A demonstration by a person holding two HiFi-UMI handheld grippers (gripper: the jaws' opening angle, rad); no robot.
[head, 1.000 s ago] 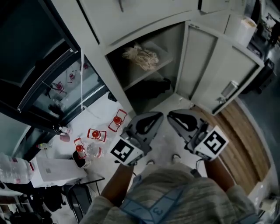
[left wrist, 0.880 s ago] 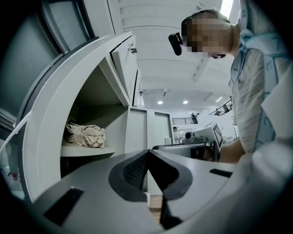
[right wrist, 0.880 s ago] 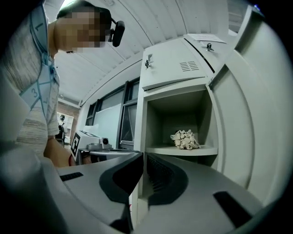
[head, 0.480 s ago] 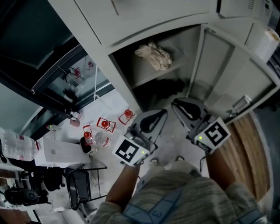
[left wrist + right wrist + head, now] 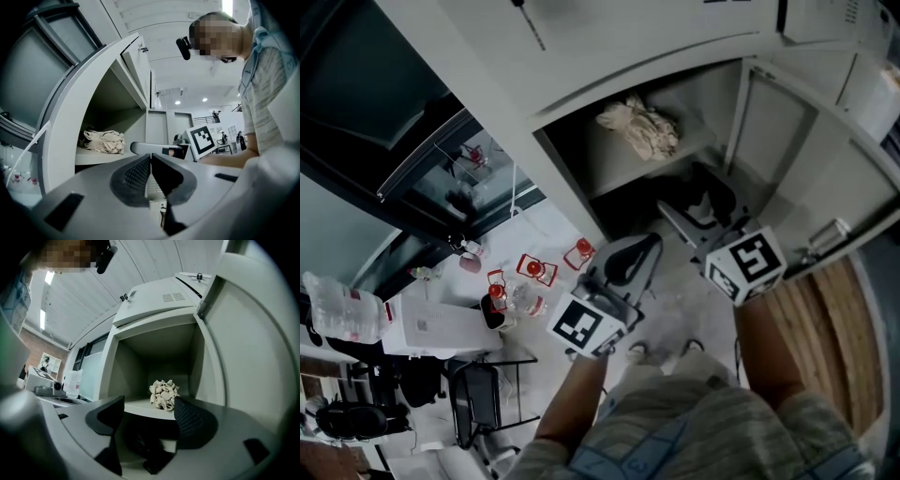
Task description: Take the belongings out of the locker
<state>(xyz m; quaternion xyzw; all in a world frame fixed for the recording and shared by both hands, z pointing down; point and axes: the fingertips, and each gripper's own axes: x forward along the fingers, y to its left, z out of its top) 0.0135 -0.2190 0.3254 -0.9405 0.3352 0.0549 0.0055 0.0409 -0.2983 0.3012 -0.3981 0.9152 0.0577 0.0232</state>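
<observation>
Right hand-held gripper (image 5: pixel 147 408) wide apart before locker (image 5: pixel 159 310); left hand-held gripper (image 5: pixel 150 158) closed, empty.

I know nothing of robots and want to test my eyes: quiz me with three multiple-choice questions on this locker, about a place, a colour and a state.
1. Where does the crumpled cream cloth bundle lie? A) on the grey metal locker's shelf B) on the floor C) in a claw
2. What colour is the lumpy item beneath that shelf? A) red B) black C) white
3. How is the right claw? A) open B) shut on cloth C) shut, empty
Key: A, it rests on the shelf; B, it looks black; A, its jaws stand apart.
</observation>
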